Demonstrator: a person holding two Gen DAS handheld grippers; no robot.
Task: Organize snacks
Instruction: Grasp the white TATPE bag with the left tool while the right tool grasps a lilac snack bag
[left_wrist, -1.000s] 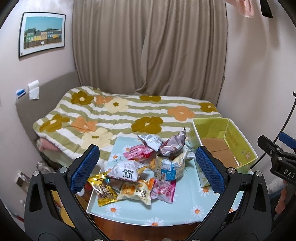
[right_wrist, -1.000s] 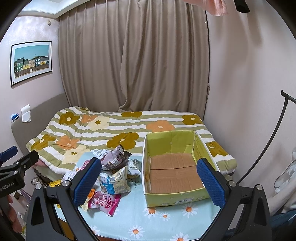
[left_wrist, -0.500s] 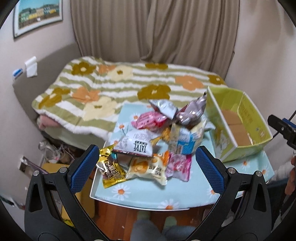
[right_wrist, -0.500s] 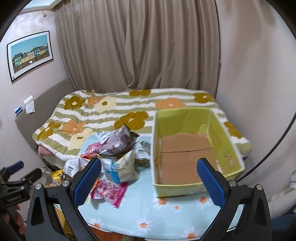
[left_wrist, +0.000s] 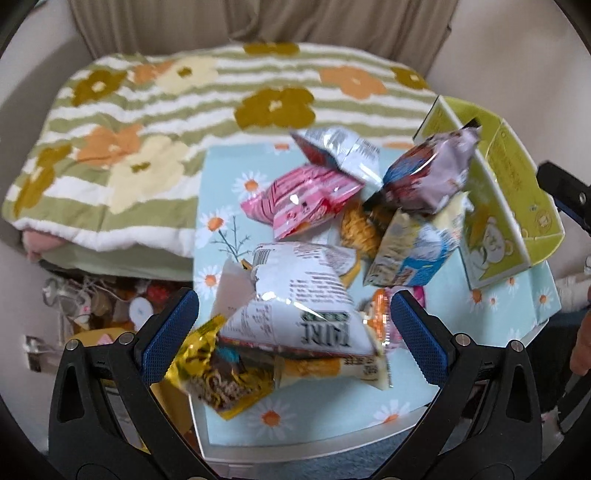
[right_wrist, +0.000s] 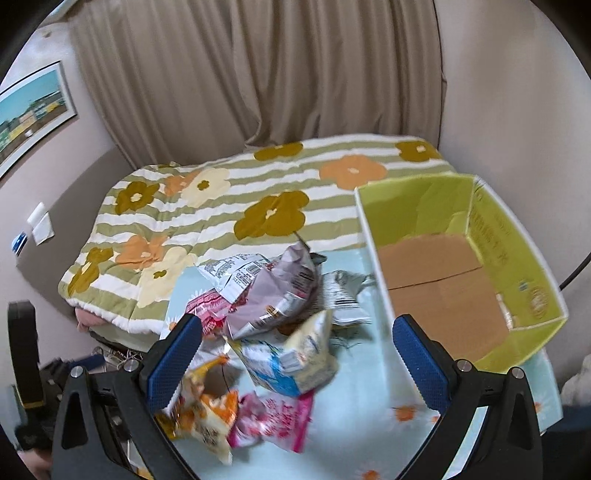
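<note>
Both tools open, empty, over the snack pile.
Left tool (left_wrist: 295, 328) straddled the white packet (left_wrist: 295, 299); right tool (right_wrist: 297, 360) faced the blue packet (right_wrist: 291, 362), empty box (right_wrist: 517, 243) beside it.

The left gripper (left_wrist: 293, 328) hangs with its jaws spread wide, the blue pads (left_wrist: 170, 334) well apart and nothing clamped between them. It points down toward the near left corner of the table (left_wrist: 325, 428). The right gripper (right_wrist: 297, 356) is likewise wide apart and holds nothing, aimed over the middle of the table. At the right edge of the left wrist view a bit of a hand (left_wrist: 581, 347) shows, with part of the right gripper's black frame above it.
</note>
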